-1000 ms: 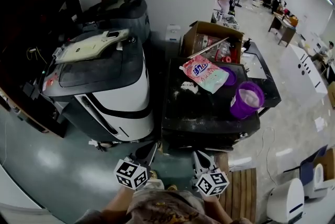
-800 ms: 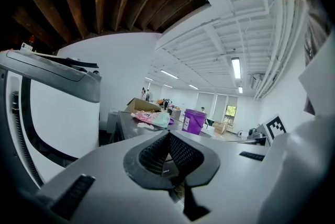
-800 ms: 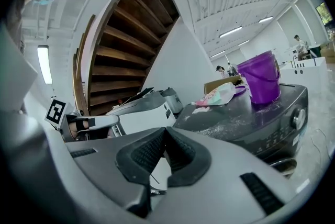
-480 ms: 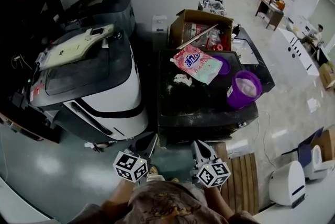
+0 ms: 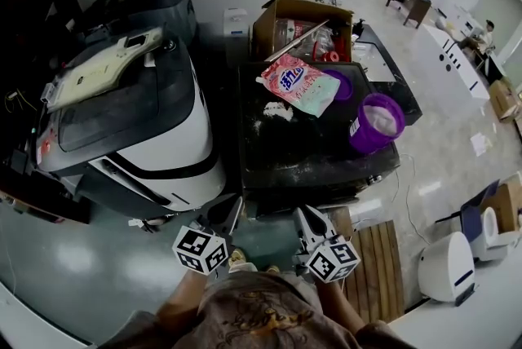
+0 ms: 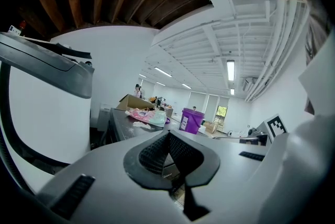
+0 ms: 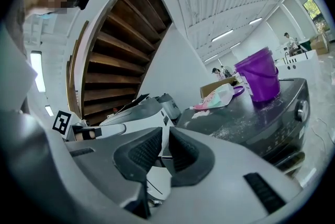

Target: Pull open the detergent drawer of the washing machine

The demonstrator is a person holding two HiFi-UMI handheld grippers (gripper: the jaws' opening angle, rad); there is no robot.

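Black-topped washing machine, front towards person; left tongs closed, right tongs just opening, empty

Open floor lies near the washing machine. A big white machine crowds its left; a bucket and bag clutter its top.

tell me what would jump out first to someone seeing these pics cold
The purple bucket grabs the eye first, standing near the right edge of the dark washing machine's top. Beside it, further back on that top, lies a pink detergent bag, with an open cardboard box behind it. To the left stands a big white and black machine.
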